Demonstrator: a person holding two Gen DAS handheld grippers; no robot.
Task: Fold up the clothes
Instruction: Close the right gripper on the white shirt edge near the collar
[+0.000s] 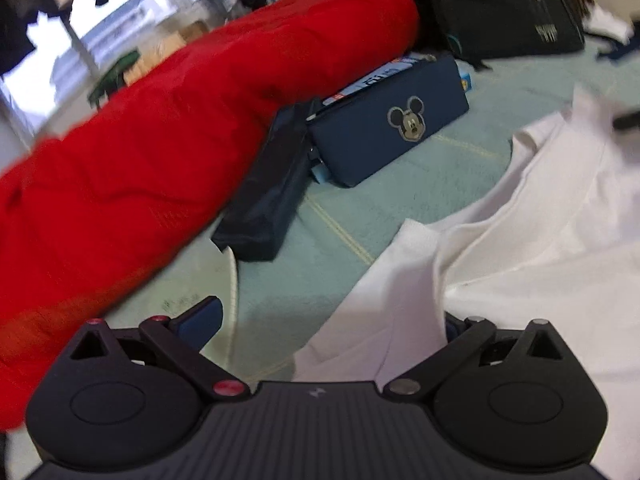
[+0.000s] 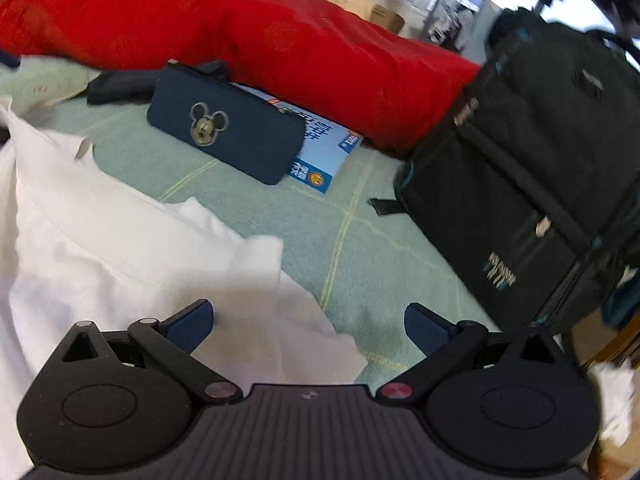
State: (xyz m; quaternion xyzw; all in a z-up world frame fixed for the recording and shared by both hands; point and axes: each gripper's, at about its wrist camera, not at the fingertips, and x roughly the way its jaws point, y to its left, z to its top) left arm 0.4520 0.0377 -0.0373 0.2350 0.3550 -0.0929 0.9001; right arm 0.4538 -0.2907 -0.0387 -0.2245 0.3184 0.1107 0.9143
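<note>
Both tools gape over white garment (image 2: 120,240).

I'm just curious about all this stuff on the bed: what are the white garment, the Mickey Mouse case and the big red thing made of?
White garment: thin, matte cloth, probably cotton knit; it creases softly.
Mickey Mouse case: dark blue woven fabric, likely canvas or polyester, with a slightly shiny patch.
Red quilt: puffy padded fabric with a faint sheen, maybe satin-like; faint woven motifs show.

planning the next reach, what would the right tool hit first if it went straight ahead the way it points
Probably the white garment's edge between its open fingers, then the green bedsheet. Depth is unclear.
</note>
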